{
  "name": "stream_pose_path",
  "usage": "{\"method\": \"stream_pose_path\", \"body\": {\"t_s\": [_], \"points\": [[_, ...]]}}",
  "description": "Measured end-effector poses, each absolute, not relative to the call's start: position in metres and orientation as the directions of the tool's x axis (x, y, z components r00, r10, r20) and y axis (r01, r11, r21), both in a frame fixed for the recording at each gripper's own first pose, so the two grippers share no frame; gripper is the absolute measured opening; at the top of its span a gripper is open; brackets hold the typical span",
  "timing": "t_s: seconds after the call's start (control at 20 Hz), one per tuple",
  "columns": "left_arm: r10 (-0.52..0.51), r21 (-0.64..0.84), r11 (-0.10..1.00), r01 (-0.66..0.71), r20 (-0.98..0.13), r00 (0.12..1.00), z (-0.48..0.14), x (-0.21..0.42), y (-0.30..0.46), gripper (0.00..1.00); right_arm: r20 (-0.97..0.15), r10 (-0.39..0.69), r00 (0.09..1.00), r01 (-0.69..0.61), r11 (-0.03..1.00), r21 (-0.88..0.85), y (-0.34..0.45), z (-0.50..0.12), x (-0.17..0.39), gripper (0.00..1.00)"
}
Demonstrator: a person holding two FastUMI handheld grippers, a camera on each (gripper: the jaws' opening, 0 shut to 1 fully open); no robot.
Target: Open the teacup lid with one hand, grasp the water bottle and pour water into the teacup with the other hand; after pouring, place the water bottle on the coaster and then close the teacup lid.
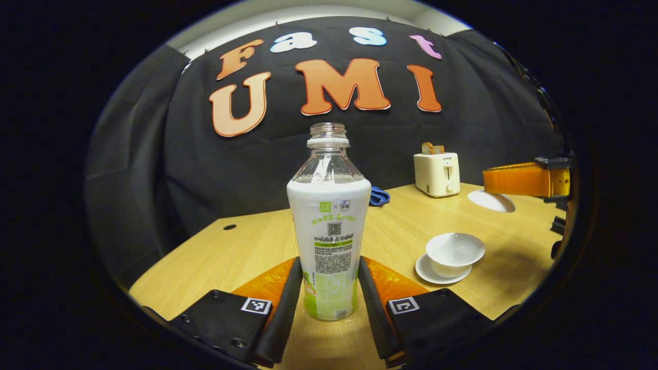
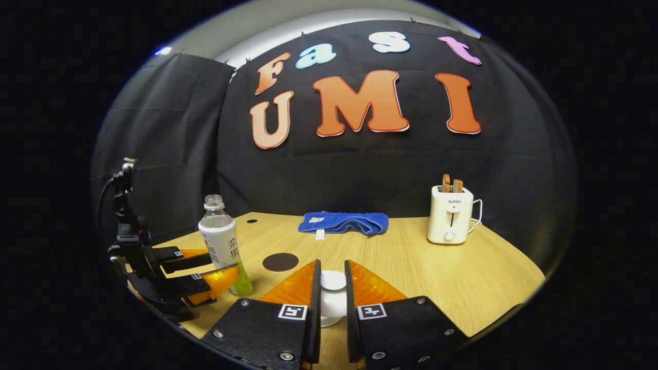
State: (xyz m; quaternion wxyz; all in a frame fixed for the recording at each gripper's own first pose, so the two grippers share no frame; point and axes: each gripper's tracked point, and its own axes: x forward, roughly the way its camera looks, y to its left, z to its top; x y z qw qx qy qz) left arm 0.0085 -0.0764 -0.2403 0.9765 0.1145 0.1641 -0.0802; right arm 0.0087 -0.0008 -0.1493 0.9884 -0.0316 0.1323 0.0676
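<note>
a: we are holding the small white teacup lid (image 2: 333,288) off in the right gripper (image 2: 332,308), jaws narrow on its knob. the open white porcelain teacup (image 1: 455,253) is sitting lower right on its saucer.

b: our left gripper (image 1: 329,298) is flanking the uncapped clear plastic water bottle (image 1: 329,221); we cannot tell if its fingers are pressing. pouring, the dark round coaster (image 2: 280,262) and closing are waiting.

a: the wooden table (image 1: 241,246) edge is lying near, lower left.

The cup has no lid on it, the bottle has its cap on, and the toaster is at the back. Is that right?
Not quite. The bottle has no cap; its neck is open, as the left gripper view shows. The rest holds: the cup on its saucer is uncovered, and the toaster stands at the back.
</note>
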Motion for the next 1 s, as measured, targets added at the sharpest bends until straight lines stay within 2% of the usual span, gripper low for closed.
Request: {"method": "stream_pose_path", "body": {"t_s": [0.2,0.6,0.75,1.0], "points": [[-0.1,0.334,0.918,0.213,-0.325,0.94,-0.238,0.011,-0.079,0.68,-0.244,0.11,0.963,-0.128,0.99,-0.057,-0.009,-0.14,0.005,0.21],[-0.062,0.609,0.761,0.222,-0.273,0.96,-0.23,0.024,-0.069,0.68,-0.236,0.07,0.969,-0.089,0.994,-0.07,-0.031,-0.137,0.004,0.21],[-0.099,0.694,0.674,0.253,-0.255,0.962,-0.226,0.026,-0.08,0.64,-0.218,0.048,0.975,-0.065,0.995,-0.071,-0.044,-0.127,0.001,0.21],[-0.125,0.79,0.532,0.305,-0.282,0.951,-0.234,0.025,-0.088,0.66,-0.198,-0.005,0.98,-0.009,0.997,-0.071,-0.069,-0.12,-0.003,0.21]]}}
